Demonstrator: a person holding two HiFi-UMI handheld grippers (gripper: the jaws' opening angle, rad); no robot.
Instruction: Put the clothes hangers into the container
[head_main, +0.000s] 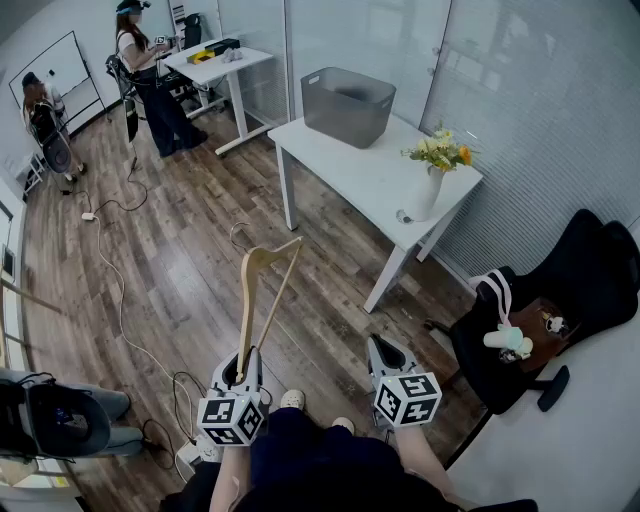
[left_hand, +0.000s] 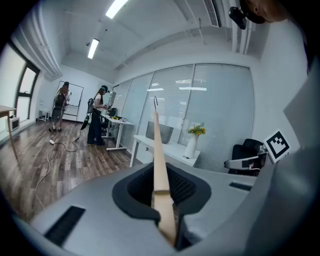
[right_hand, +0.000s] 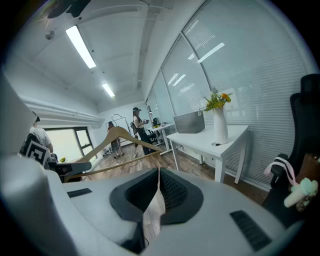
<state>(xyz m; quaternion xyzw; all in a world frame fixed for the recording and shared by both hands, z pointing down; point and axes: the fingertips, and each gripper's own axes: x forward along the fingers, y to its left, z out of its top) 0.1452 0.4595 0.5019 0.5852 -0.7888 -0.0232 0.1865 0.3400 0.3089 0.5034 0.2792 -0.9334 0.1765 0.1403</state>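
Observation:
A wooden clothes hanger (head_main: 262, 300) with a metal hook stands up from my left gripper (head_main: 243, 362), which is shut on one end of it. In the left gripper view the hanger's arm (left_hand: 159, 165) runs straight up between the jaws. My right gripper (head_main: 385, 350) is beside it, shut and holding nothing, its jaws almost touching in the right gripper view (right_hand: 157, 192). The hanger (right_hand: 117, 137) shows to that gripper's left. The grey container (head_main: 347, 105) sits on the far end of the white table (head_main: 370, 180), well ahead of both grippers.
A white vase of flowers (head_main: 428, 185) stands at the table's near right corner. A black office chair (head_main: 560, 310) holding small items is on the right. Cables (head_main: 120, 300) trail over the wooden floor at left. Two people stand by a second desk (head_main: 215, 65) at the back.

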